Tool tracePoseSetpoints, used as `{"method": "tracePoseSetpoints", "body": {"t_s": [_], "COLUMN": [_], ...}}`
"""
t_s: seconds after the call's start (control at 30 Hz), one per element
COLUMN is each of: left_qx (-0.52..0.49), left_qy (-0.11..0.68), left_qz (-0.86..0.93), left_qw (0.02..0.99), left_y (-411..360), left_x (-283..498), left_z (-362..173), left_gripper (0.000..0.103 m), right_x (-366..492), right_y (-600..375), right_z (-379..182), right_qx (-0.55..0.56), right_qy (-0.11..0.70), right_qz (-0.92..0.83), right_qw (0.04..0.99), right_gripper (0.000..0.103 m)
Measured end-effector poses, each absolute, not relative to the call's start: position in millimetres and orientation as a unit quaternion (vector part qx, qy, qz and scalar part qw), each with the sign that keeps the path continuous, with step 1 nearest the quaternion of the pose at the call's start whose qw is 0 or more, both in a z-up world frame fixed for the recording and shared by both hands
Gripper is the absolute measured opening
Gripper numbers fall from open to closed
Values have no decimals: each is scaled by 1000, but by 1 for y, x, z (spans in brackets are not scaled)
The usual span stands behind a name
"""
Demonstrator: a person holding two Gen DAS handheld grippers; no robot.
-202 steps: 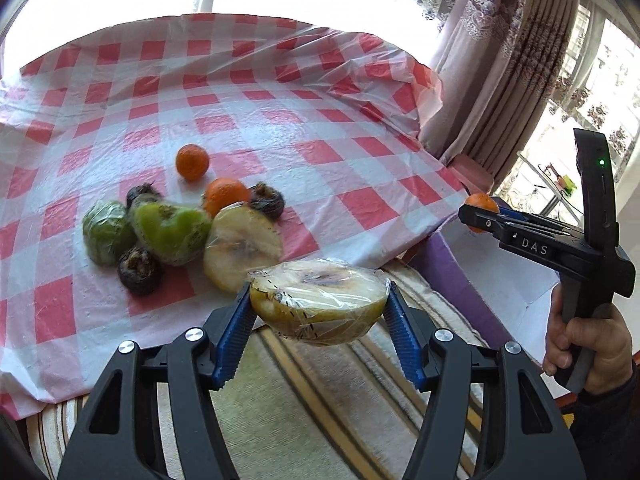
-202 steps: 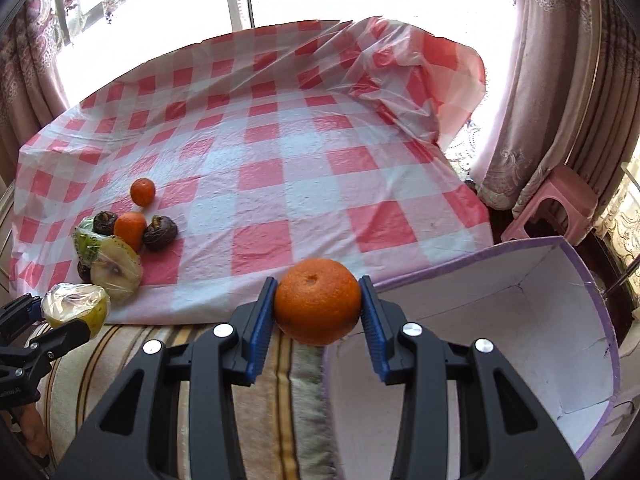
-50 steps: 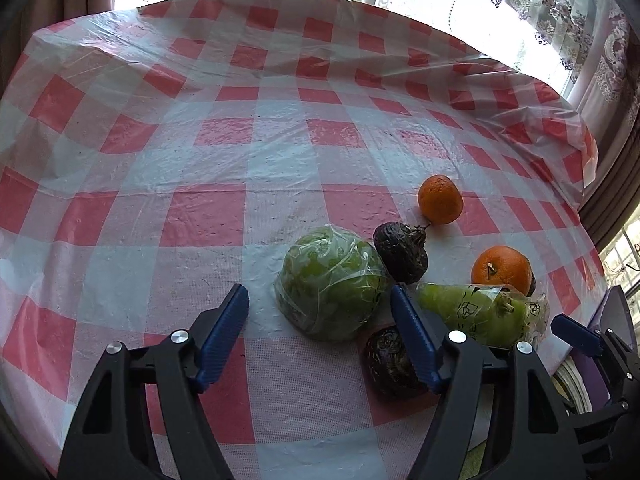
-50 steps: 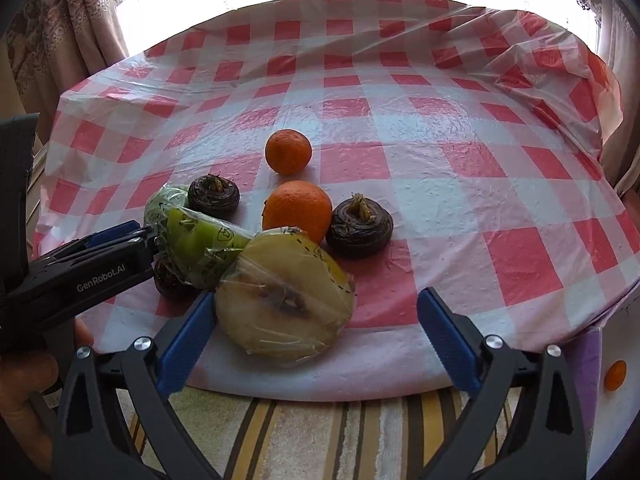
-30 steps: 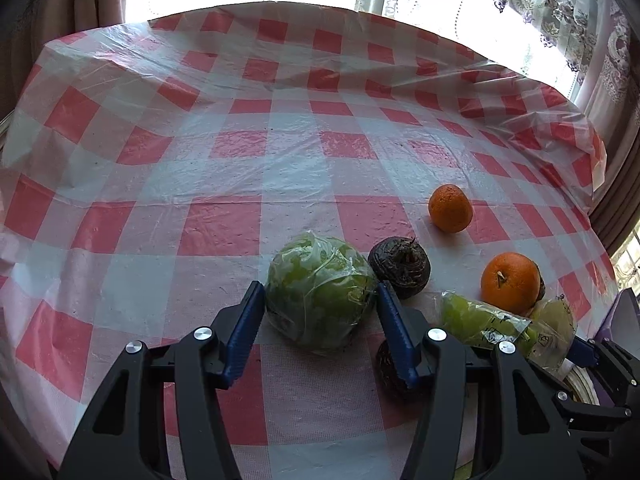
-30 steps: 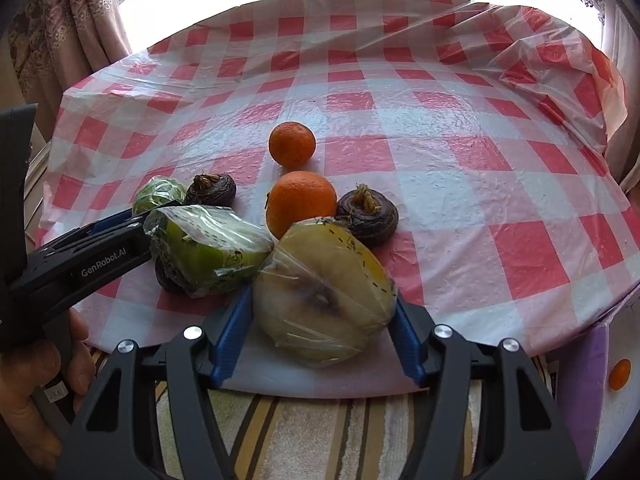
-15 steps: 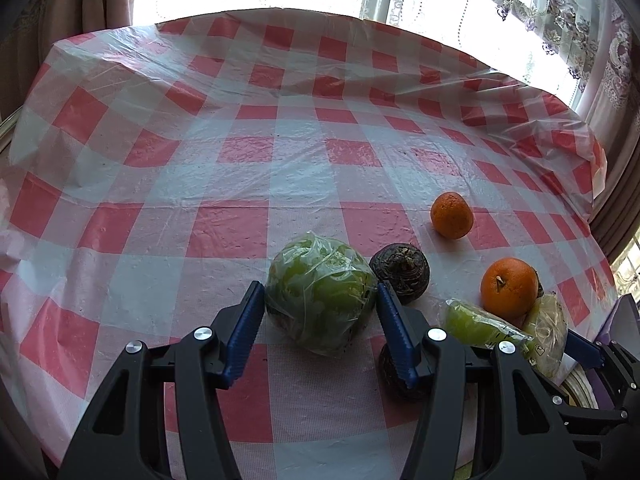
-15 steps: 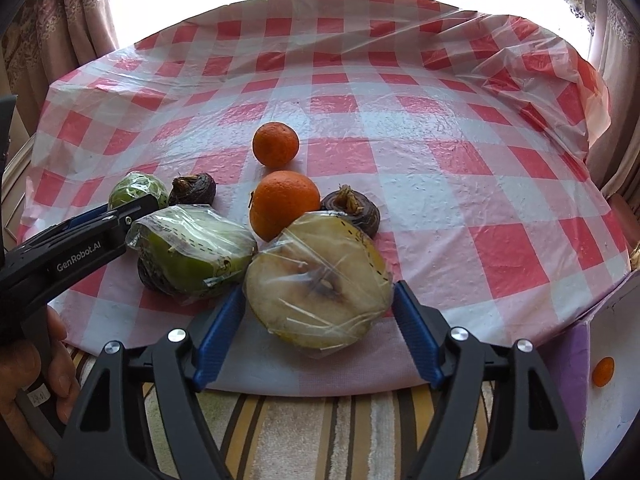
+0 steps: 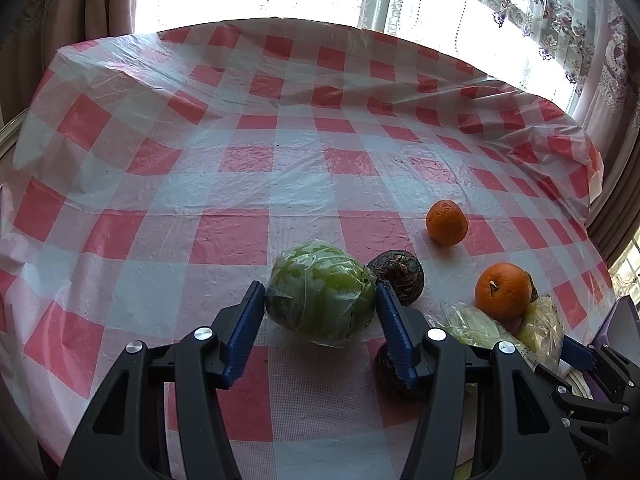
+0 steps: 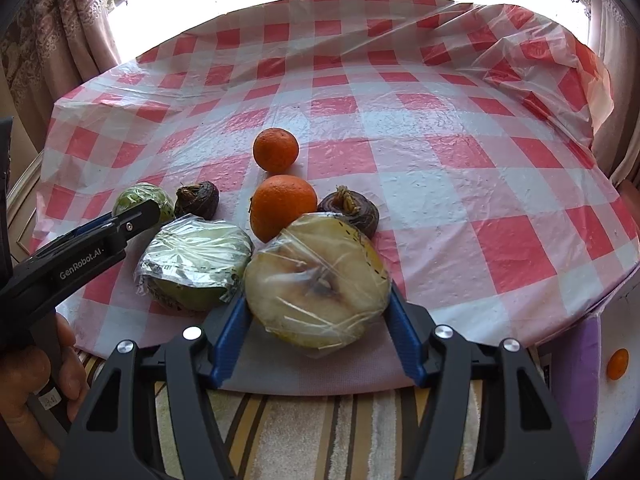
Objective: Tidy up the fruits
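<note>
My left gripper [image 9: 320,296] is shut on a round green fruit in plastic wrap [image 9: 322,300], which rests on the checked tablecloth [image 9: 280,184]. In the right wrist view that fruit [image 10: 140,198] shows behind the left gripper's finger [image 10: 132,220]. My right gripper [image 10: 317,304] is closing, with its pads pressing on a pale cut fruit half in wrap [image 10: 316,280] near the table's front edge. Beside it lie a wrapped green half [image 10: 196,266], two oranges [image 10: 283,206] [image 10: 276,155] and two dark fruits [image 10: 197,199] [image 10: 352,212].
A purple-edged white box [image 10: 576,380] stands below the table's right corner with a small orange [image 10: 617,364] inside. A striped cushion [image 10: 320,432] lies under the front edge. A hand [image 10: 40,380] grips the left tool. Curtains [image 10: 52,20] hang behind.
The left gripper closed on the green fruit and has stayed so. The right gripper's jaws closed around the pale half, widened slightly half a second ago, and press on it again now.
</note>
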State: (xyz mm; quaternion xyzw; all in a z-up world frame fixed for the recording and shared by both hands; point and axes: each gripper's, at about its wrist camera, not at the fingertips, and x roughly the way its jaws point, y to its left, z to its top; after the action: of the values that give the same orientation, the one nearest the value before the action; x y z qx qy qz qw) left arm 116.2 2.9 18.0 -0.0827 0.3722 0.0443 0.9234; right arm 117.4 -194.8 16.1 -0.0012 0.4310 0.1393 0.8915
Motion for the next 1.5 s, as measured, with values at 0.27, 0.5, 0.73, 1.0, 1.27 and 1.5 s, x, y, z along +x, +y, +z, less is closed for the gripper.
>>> {"method": "tracePoseSetpoints", "body": {"t_s": [0.27, 0.5, 0.73, 1.0, 1.27, 1.5], "left_qx": [-77, -72, -72, -83, -101, -52], "left_qy": [353, 338, 334, 337, 355, 385], "left_qz": [45, 44, 34, 40, 39, 45], "left_qw": [931, 937, 939, 937, 929, 920], "left_y": [0, -3, -5, -1, 8, -8], "left_x": [110, 106, 103, 102, 98, 103], "left_z": [25, 31, 33, 34, 31, 25], "left_gripper": [55, 54, 31, 99, 95, 75], "right_x": [110, 105, 102, 101, 100, 94], "right_y": [-201, -205, -206, -207, -208, -216], "right_z": [24, 29, 32, 32, 33, 43], "right_qx": [7, 14, 18, 19, 23, 21], "right_qy": [412, 398, 390, 392, 391, 375], "right_qz": [144, 144, 144, 144, 144, 124], "right_qw": [900, 906, 909, 909, 909, 918], "right_gripper": [64, 64, 64, 64, 64, 64]}}
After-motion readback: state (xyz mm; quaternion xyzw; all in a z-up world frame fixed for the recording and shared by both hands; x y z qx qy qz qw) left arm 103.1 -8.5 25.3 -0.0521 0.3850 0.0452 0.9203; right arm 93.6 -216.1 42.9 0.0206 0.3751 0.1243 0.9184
